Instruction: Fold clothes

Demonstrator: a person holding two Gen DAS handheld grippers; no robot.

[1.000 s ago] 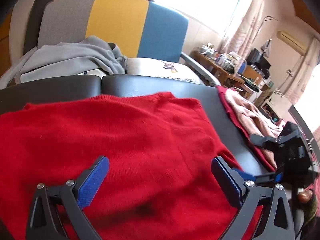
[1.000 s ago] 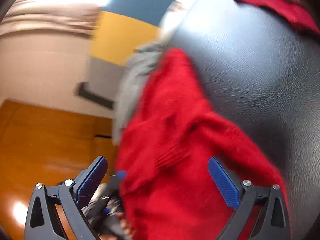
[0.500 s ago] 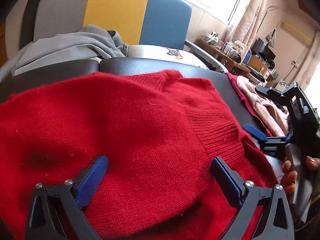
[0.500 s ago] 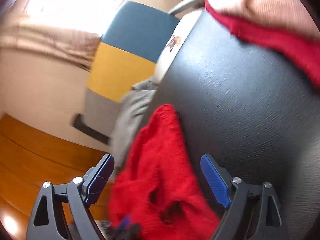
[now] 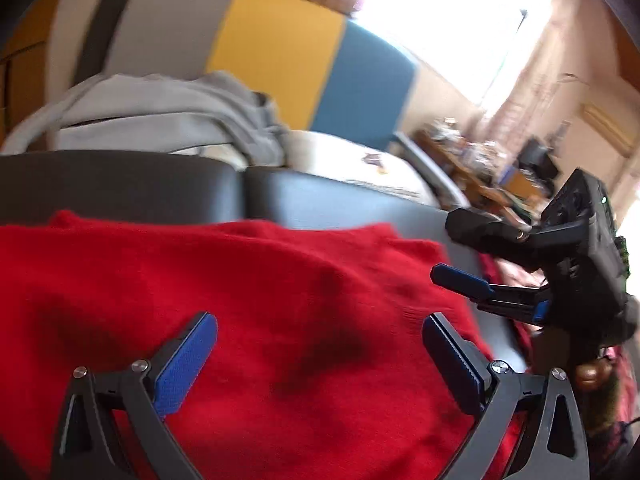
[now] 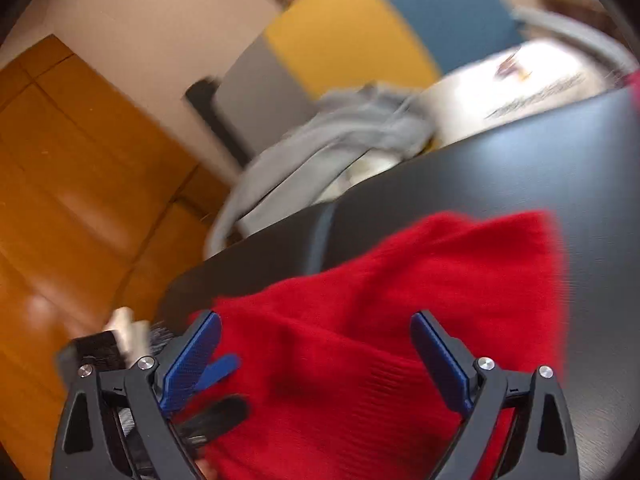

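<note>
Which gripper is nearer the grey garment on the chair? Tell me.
Left, though only by a little. The left gripper hangs over the red sweater facing the grey garment; the right gripper sits off toward the sweater's far side.

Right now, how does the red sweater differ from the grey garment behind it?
The red sweater is bright red knit; the grey garment is plain pale grey. The red sweater lies spread over the black padded surface; the grey garment sits bunched on the striped chair beyond. The red sweater lies below both open tools; the grey garment lies far from them. Both are soft clothes, and neither is gripped.
</note>
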